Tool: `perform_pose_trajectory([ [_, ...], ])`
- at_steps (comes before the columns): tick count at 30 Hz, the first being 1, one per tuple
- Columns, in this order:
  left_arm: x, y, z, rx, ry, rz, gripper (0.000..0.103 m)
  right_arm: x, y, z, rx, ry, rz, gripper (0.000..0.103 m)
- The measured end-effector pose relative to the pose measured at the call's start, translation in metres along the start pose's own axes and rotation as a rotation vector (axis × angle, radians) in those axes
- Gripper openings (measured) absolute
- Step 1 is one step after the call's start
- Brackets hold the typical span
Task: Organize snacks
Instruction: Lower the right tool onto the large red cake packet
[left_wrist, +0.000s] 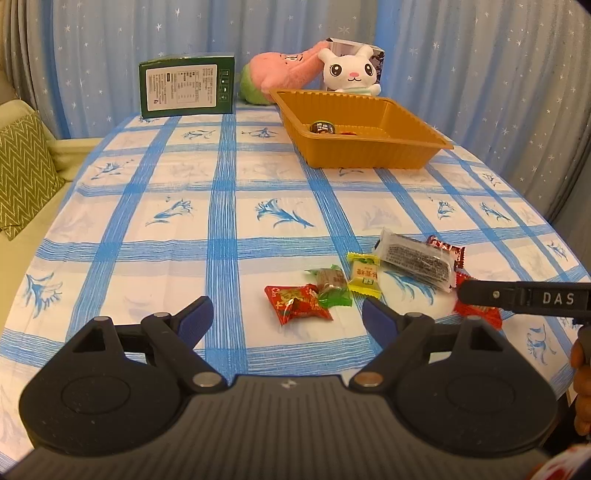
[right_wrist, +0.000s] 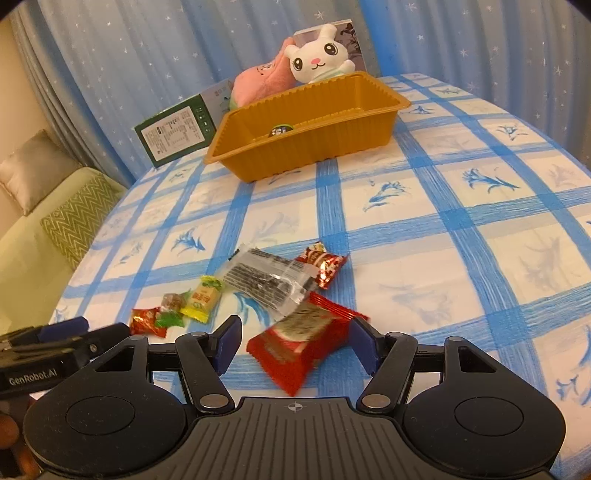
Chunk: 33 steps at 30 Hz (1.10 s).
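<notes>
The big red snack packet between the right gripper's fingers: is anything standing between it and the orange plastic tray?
Partly. The clear packet with dark print lies just beyond the big red snack packet, overlapping its far end, on the line toward the orange plastic tray. Beyond that, only bare tablecloth. Lifting it over would probably clear the way.

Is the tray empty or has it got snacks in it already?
Not empty, but nearly: the tray holds a dark round snack and something red beside it; the rest of its floor is bare.
</notes>
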<state>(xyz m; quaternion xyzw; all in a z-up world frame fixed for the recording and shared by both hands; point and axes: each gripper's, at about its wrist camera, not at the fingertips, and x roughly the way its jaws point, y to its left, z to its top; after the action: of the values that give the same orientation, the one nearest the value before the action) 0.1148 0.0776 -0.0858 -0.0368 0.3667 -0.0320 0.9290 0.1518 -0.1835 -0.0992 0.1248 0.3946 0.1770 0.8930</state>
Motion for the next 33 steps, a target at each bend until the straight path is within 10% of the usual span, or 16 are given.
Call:
perform_pose_trajectory([
  [13, 0.008, -0.003, 0.001, -0.020, 0.012, -0.008, 0.086, 0.013, -0.003, 0.001, 0.018, 0.024, -0.044, 0.047],
  [33, 0.015, -0.001, 0.004, -0.051, 0.019, -0.010, 0.086, 0.012, -0.010, 0.007, 0.077, 0.002, -0.091, 0.057],
])
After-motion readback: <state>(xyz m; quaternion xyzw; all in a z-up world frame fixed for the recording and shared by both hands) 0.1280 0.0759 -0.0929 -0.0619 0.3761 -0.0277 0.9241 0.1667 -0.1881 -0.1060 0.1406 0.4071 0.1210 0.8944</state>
